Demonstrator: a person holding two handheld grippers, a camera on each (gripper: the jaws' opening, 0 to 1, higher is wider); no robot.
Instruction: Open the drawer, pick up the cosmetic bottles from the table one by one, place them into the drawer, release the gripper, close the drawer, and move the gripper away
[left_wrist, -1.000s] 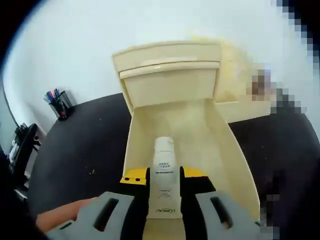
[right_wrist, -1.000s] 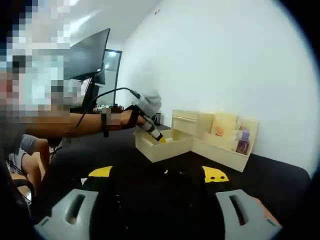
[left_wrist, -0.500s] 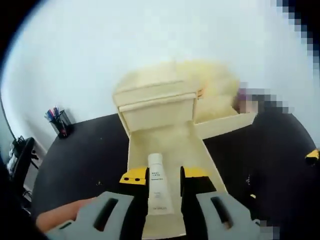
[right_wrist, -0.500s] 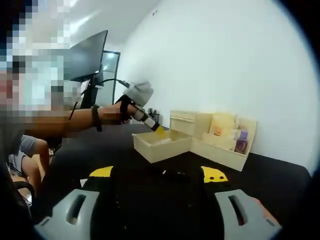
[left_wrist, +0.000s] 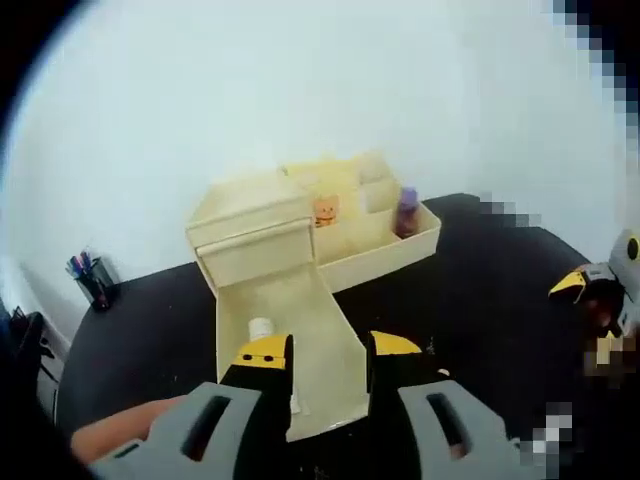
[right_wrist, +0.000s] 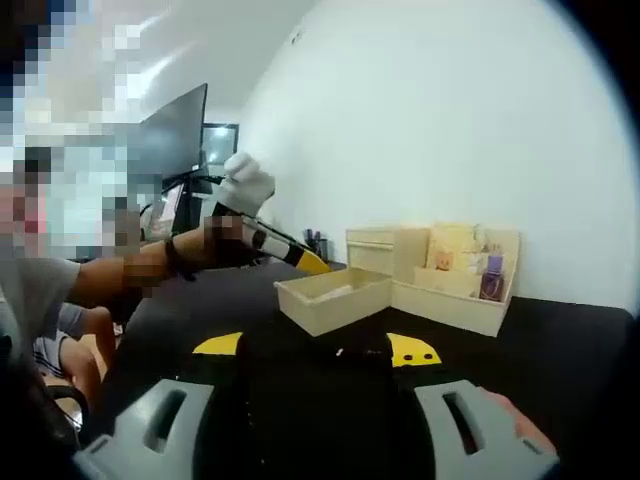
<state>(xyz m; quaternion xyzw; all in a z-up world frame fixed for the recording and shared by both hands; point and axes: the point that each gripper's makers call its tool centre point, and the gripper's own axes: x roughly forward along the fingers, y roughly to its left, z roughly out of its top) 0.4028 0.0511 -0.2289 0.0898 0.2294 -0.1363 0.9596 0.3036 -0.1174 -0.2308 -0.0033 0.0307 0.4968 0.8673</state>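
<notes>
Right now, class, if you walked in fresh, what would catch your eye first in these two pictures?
The open drawer of the pale wooden organizer, pulled out across the black table, with a white bottle lying inside. Above it, the left gripper hangs open and empty, held in a person's hand. A purple bottle stands in the organizer's tray beside the drawer.

Left claw (left_wrist: 330, 350) let go of tube (left_wrist: 261, 329), lifted clear of drawer (left_wrist: 345, 350).

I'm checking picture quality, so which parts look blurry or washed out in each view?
Left gripper view: soft motion blur on the drawer and organizer; wall overexposed. Right gripper view: left tool smeared, the wall bright, the table dark, little detail.
</notes>
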